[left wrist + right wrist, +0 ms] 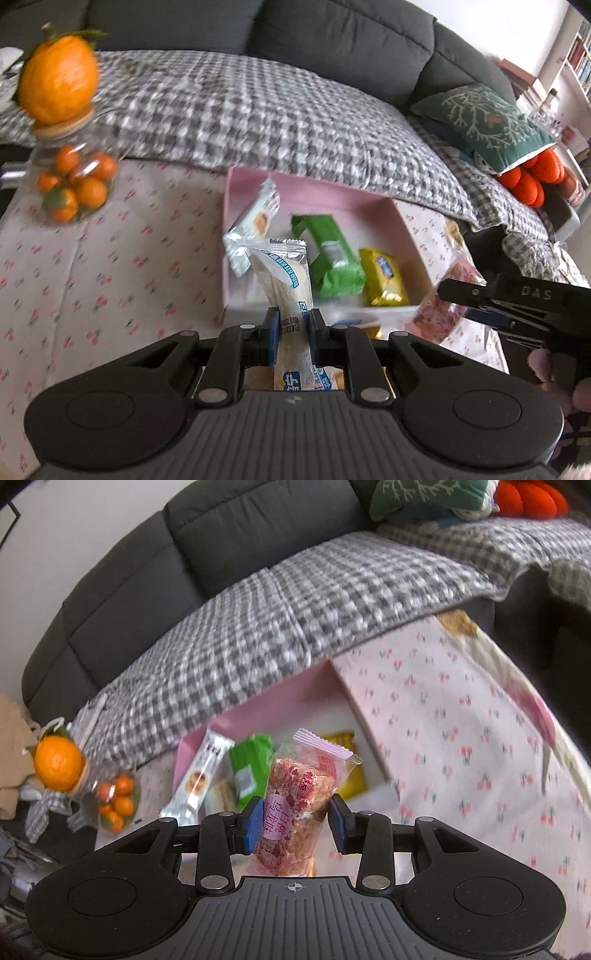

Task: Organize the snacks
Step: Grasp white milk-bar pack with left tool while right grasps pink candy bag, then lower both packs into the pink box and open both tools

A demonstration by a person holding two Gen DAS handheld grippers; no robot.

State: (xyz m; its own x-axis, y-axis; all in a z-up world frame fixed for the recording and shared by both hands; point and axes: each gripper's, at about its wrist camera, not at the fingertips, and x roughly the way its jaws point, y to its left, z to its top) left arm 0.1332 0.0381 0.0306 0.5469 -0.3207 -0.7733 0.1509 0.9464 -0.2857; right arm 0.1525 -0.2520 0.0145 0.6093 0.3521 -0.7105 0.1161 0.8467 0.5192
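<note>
Left gripper (292, 334): we see its jaws clamped on a long cream-white plastic-wrapped snack bar with blue print (286, 280), held up in front of the open pink cardboard box (325, 192) on the floral cloth-covered table (110, 258), where a green packet (332, 254), a yellow packet (384, 273) and a silver-white packet (255, 221) lie. Right gripper (295, 823): we see it pinching a clear pink-labelled bag of reddish crispy snacks (306, 786), raised just before the same box.

Domestic living room. Indicators: dark grey upholstered sofa (332, 40) with grey-white checked throw (258, 110), green embroidered cushion (487, 122), floral-print tablecloth (92, 258), white bookshelf (580, 62), glass jar of small oranges (75, 184).
</note>
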